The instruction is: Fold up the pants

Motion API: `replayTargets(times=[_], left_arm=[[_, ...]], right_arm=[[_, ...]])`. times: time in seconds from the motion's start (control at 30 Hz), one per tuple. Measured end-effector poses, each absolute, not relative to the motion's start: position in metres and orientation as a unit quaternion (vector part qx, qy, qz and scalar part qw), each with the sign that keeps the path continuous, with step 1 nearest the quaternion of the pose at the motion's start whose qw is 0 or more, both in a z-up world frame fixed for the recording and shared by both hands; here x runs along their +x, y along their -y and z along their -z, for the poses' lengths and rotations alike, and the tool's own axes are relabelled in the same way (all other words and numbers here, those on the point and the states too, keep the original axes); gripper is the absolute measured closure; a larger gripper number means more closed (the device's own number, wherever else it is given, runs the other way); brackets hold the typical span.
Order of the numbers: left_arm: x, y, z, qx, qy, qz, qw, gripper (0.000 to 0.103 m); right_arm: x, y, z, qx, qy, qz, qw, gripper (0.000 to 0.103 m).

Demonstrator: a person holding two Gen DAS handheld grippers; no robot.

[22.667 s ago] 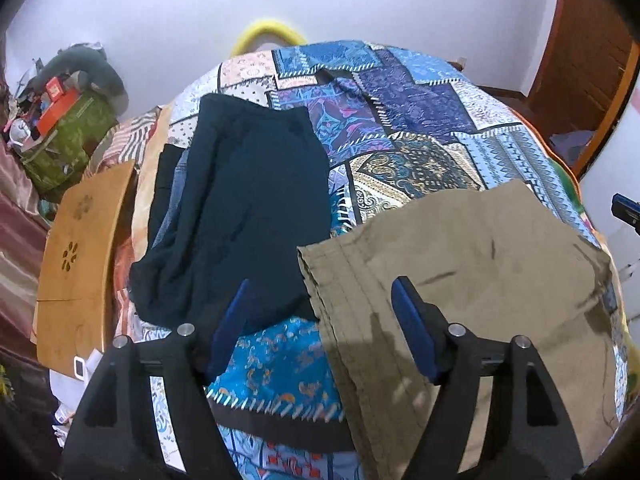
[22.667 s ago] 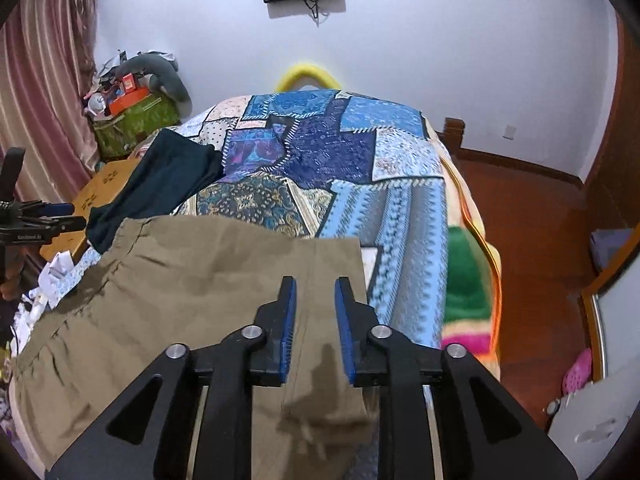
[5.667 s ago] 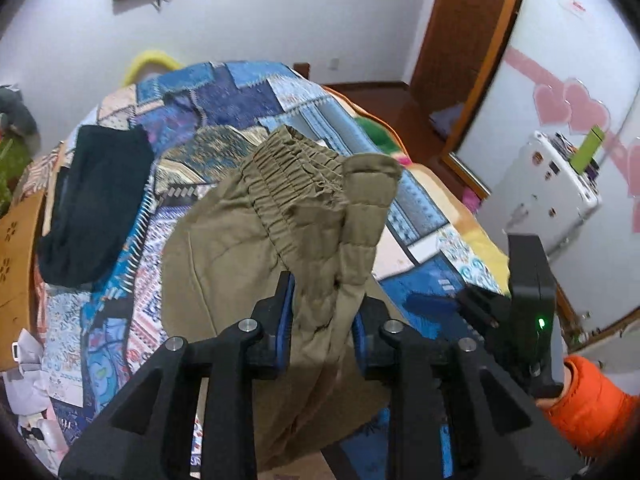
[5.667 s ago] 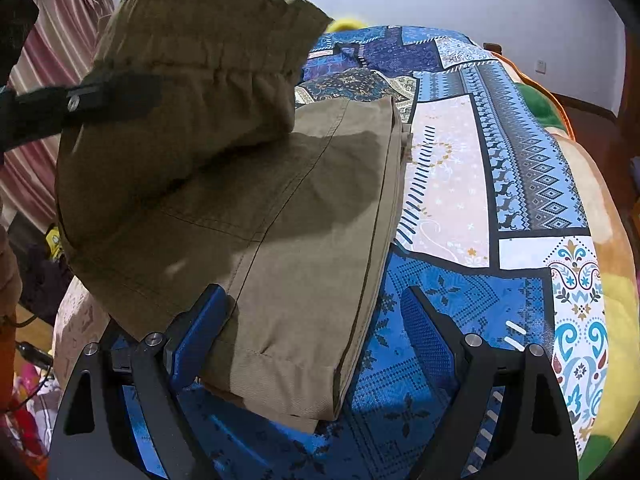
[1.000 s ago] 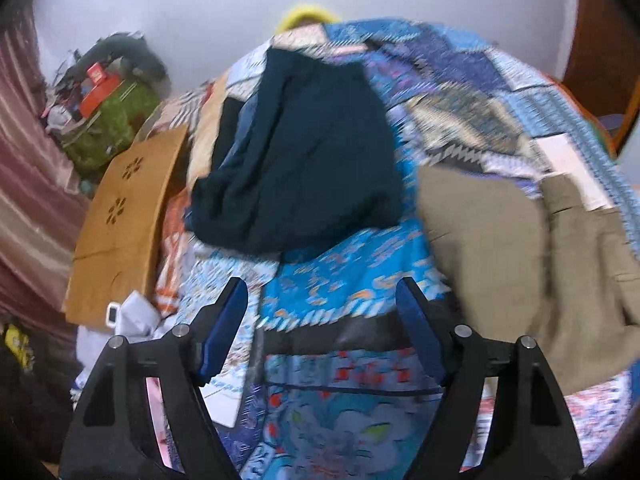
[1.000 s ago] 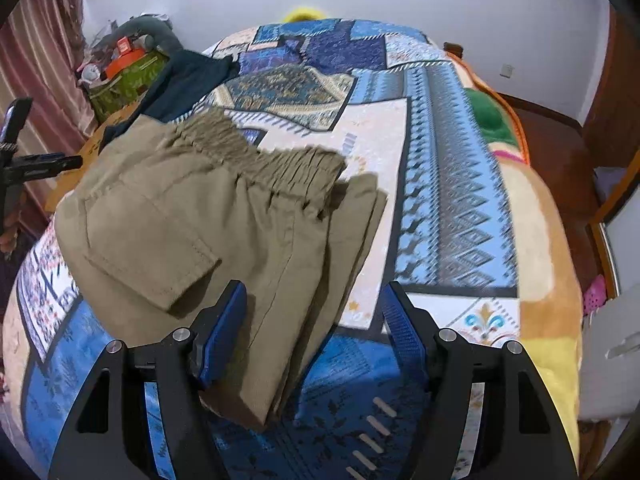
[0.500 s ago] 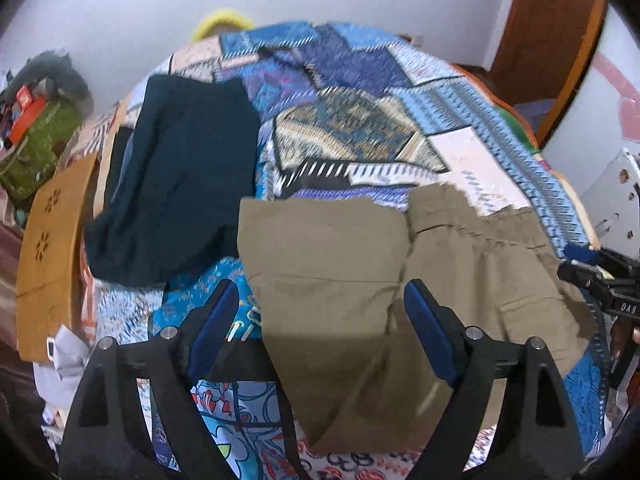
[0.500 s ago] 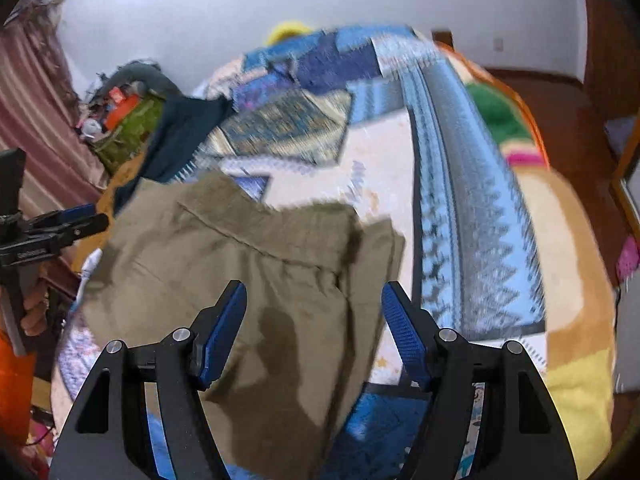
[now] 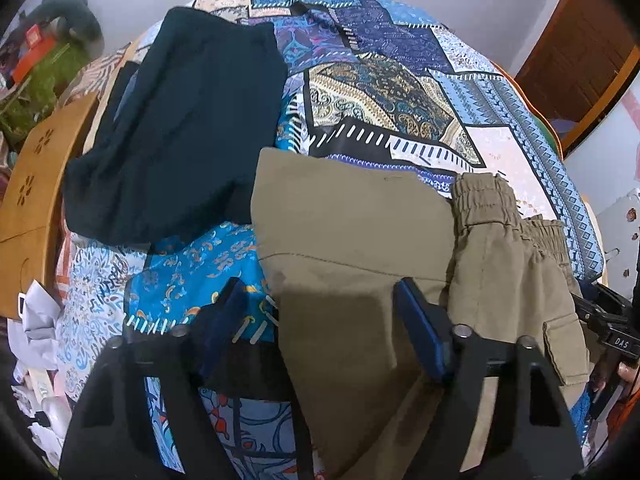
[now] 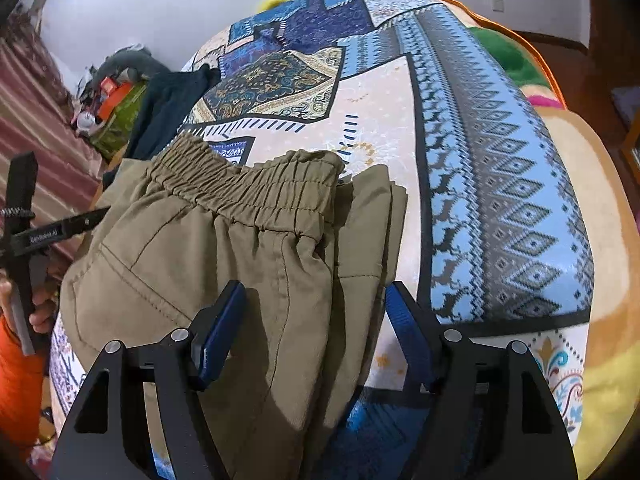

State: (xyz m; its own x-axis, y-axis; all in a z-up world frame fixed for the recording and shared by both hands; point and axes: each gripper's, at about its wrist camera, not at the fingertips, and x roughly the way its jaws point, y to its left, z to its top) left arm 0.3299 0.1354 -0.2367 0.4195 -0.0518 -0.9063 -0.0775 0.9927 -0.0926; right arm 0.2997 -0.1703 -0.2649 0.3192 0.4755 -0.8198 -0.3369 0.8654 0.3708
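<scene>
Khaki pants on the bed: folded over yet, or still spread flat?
Folded. The khaki pants lie doubled on the patchwork bedspread, elastic waistband on top of the leg layers, whose stacked edges show at the right.

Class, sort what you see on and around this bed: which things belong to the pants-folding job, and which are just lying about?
Part of the job:
- khaki pants, partly folded, elastic waistband showing
- left gripper, jaws closing over the khaki fabric, not yet pinching it
- right gripper, open above the pants

Just lying about:
- dark garment
- patchwork bedspread
- wooden board

"DAS" on right claw [image 9: 621,342], left claw [image 10: 44,236] lettering illegible
</scene>
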Motion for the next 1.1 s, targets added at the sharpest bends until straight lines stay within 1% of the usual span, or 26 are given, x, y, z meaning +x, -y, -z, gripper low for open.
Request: replayTargets(times=[0.03, 0.07, 0.1, 0.13, 0.17, 0.2, 0.27, 0.3, 0.33, 0.4, 0.43, 0.53, 0.9, 1.1], left_arm=[[0.330, -0.134, 0.236, -0.065, -0.541, 0.005, 0.839, 0.053], [0.331, -0.133, 0.237, -0.072, -0.546, 0.013, 0.835, 0.055], [0.331, -0.132, 0.237, -0.072, -0.544, 0.013, 0.836, 0.057], [0.331, -0.131, 0.237, -0.070, -0.541, 0.016, 0.838, 0.061], [0.332, -0.129, 0.237, -0.067, -0.540, 0.018, 0.839, 0.064], [0.333, -0.128, 0.238, -0.067, -0.541, 0.021, 0.838, 0.069], [0.333, -0.125, 0.237, -0.069, -0.538, 0.025, 0.840, 0.079], [0.333, -0.124, 0.236, -0.064, -0.536, 0.022, 0.842, 0.087], [0.333, -0.123, 0.234, -0.059, -0.533, 0.018, 0.844, 0.092], [0.332, -0.121, 0.229, -0.051, -0.524, 0.015, 0.850, 0.095], [0.331, -0.120, 0.226, -0.046, -0.519, 0.013, 0.854, 0.097], [0.326, -0.120, 0.212, -0.035, -0.499, 0.013, 0.866, 0.100], [0.314, -0.123, 0.157, -0.004, -0.434, -0.001, 0.901, 0.100], [0.315, -0.144, 0.124, 0.002, -0.392, -0.032, 0.920, 0.100]], right_arm=[[0.300, 0.170, 0.265, 0.064, -0.526, -0.253, 0.809, 0.038], [0.301, 0.169, 0.266, 0.061, -0.526, -0.255, 0.809, 0.039], [0.301, 0.168, 0.266, 0.056, -0.525, -0.255, 0.810, 0.044], [0.302, 0.168, 0.266, 0.054, -0.525, -0.257, 0.810, 0.050], [0.303, 0.168, 0.267, 0.057, -0.526, -0.261, 0.808, 0.054], [0.304, 0.168, 0.268, 0.059, -0.526, -0.263, 0.807, 0.062], [0.305, 0.168, 0.269, 0.062, -0.525, -0.259, 0.808, 0.068], [0.306, 0.168, 0.270, 0.062, -0.523, -0.257, 0.810, 0.073], [0.306, 0.167, 0.268, 0.061, -0.521, -0.256, 0.812, 0.075], [0.306, 0.165, 0.263, 0.054, -0.512, -0.258, 0.817, 0.084], [0.306, 0.163, 0.260, 0.049, -0.506, -0.258, 0.821, 0.086], [0.309, 0.161, 0.250, 0.036, -0.494, -0.265, 0.827, 0.088], [0.317, 0.139, 0.189, 0.001, -0.424, -0.293, 0.857, 0.090], [0.331, 0.117, 0.153, -0.012, -0.385, -0.306, 0.871, 0.090]])
